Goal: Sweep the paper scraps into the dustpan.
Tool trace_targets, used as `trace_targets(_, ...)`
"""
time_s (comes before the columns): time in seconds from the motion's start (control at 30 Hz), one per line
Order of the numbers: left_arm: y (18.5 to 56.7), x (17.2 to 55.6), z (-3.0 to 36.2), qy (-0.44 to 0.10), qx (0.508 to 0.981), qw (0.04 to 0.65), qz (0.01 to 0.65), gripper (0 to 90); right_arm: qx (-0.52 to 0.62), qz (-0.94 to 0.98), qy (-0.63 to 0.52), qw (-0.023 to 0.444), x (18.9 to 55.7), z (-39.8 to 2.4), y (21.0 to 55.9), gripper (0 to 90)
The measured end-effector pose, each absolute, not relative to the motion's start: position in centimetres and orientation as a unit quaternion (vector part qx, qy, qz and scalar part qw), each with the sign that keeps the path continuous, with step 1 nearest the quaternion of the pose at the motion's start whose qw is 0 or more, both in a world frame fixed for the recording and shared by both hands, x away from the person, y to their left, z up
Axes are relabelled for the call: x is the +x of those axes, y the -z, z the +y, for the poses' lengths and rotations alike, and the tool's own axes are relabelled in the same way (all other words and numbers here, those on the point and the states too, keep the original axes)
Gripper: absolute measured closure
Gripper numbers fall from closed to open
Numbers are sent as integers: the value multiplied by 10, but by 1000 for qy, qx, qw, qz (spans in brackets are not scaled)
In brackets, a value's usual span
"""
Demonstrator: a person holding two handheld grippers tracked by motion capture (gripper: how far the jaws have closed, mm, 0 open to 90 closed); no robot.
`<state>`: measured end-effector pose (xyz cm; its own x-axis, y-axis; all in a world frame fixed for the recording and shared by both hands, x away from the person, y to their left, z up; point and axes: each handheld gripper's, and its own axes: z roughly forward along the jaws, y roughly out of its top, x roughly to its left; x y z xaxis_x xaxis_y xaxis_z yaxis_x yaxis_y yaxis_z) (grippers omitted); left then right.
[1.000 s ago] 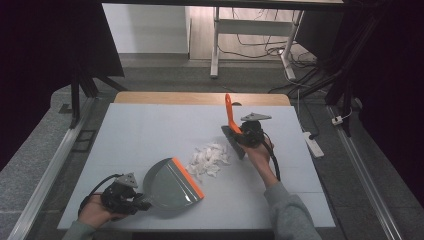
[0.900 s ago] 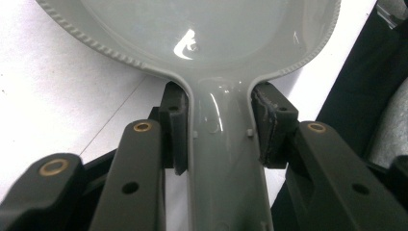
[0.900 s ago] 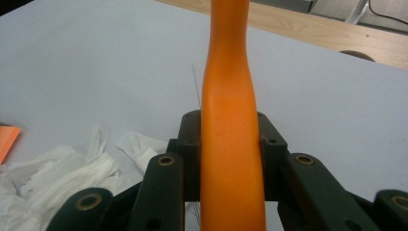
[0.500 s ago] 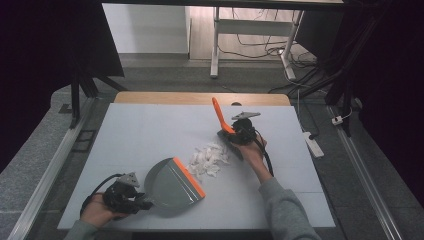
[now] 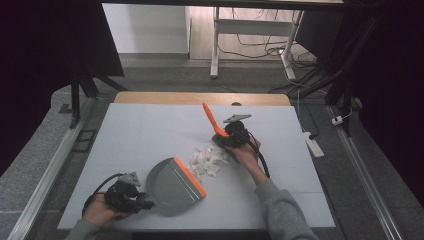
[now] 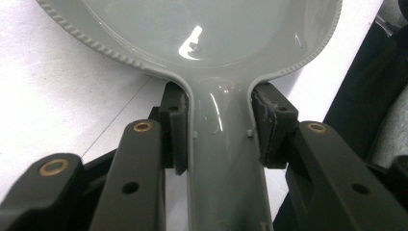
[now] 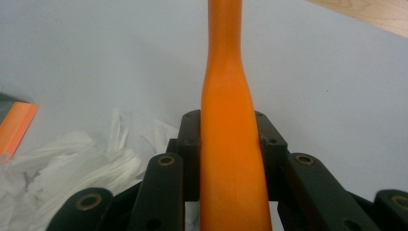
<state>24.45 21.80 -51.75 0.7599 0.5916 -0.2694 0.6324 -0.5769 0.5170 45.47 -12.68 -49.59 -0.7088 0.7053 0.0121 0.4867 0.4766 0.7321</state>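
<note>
A grey dustpan [image 5: 172,186] with an orange lip lies on the white table [image 5: 140,130], its mouth facing a heap of white paper scraps [image 5: 207,161]. My left gripper [image 5: 142,204] is shut on the dustpan's handle [image 6: 223,159]; both pads [image 6: 174,130] press its sides. My right gripper [image 5: 225,137] is shut on the orange handle of a small brush [image 5: 212,120], just right of the scraps. In the right gripper view the orange handle [image 7: 230,144] rises between the jaws, with the paper scraps [image 7: 72,159] lower left and the dustpan's orange lip [image 7: 17,122] at the left edge.
A wooden strip [image 5: 200,98] runs along the table's far edge. Metal rails [image 5: 47,165] flank both sides. A white power strip [image 5: 314,144] lies on the floor at the right. Bare table lies at the far left and right front.
My right gripper has carried the brush leftward and slightly down toward the paper scraps, and the handle now leans more to the left. The left gripper and the dustpan have stayed put.
</note>
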Motion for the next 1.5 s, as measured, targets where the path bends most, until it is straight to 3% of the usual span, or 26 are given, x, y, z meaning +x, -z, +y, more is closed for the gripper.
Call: trace_targets(1.5, 520, 249, 212, 40, 889, 303, 342, 612, 236, 893, -376, 81, 379, -38, 498, 704)
